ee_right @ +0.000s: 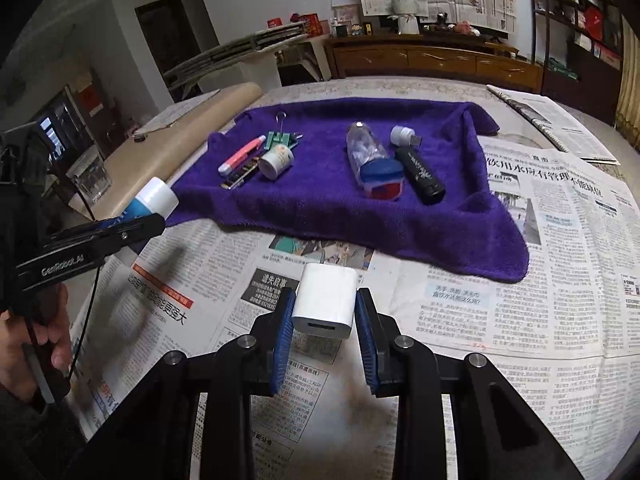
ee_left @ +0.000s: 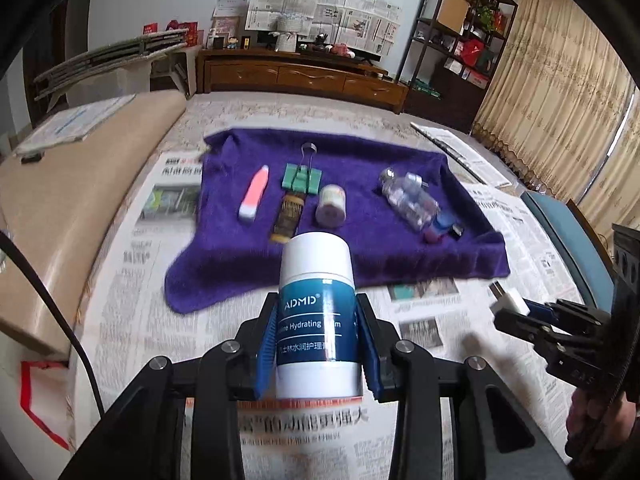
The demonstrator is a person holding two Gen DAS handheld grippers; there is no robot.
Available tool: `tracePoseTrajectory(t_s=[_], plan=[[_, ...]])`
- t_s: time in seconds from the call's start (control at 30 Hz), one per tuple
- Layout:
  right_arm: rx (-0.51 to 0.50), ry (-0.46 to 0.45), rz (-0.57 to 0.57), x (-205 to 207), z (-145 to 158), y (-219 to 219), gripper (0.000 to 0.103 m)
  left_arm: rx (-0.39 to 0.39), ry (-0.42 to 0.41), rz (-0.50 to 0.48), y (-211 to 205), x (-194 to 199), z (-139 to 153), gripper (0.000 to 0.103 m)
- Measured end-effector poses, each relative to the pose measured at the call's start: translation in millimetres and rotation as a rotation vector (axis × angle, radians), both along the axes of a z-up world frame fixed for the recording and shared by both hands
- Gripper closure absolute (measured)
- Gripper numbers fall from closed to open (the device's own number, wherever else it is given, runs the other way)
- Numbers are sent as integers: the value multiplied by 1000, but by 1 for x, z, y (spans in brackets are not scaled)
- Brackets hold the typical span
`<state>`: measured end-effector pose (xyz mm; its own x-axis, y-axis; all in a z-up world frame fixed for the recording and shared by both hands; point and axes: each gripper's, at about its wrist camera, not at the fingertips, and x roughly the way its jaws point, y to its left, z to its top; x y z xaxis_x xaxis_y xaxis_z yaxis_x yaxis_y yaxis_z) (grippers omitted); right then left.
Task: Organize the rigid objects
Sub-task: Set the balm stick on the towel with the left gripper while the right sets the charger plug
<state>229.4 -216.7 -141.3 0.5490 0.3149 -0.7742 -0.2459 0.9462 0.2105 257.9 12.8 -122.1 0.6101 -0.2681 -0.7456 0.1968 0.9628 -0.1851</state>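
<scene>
Free room and obstacles over the table

The newspaper [ee_right: 500,320] between the grippers and the purple towel [ee_right: 320,208] lies bare. On the towel, two clusters are found: pen [ee_left: 254,194], binder clip [ee_left: 302,178] and small jar [ee_left: 331,206] left, clear bottle [ee_right: 366,150] and black stick [ee_right: 420,176] right, with an open lane between.

Cream bottle [ee_left: 316,312]: glossy smooth plastic, white with a teal label. Charger block [ee_right: 326,300]: smooth white plastic, semi-gloss. Tongs pads [ee_right: 285,332]: blue, ribbed, rubbery look; arms matt black plastic with metal screws. Purple towel [ee_right: 360,216]: fuzzy matt cloth. Newspaper [ee_right: 540,312] covering the surface: matt paper. Far cabinet [ee_left: 304,74]: varnished wood. Clear bottle [ee_right: 366,148]: transparent glossy plastic. Binder clip [ee_left: 302,176]: green body, wire metal handle.
</scene>
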Motion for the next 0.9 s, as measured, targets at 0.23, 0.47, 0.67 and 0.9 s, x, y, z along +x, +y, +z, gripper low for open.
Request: tracePoseTrajectory(t_s=[0.23,0.47,0.67,0.9], plan=[[0,-27,-21,29,22,-21,73,0,-7,-45,-24,36,15,69],[-23,-40,-29,81,37,-37,76,13,-3,-103,-60,81,15,68],[-36,-38,-26,119,20,-44,76,40,52,-153,-88,113,-9,68],[-37,-7,-62,152,6,-60,76,96,73,-172,-102,126,-23,68]])
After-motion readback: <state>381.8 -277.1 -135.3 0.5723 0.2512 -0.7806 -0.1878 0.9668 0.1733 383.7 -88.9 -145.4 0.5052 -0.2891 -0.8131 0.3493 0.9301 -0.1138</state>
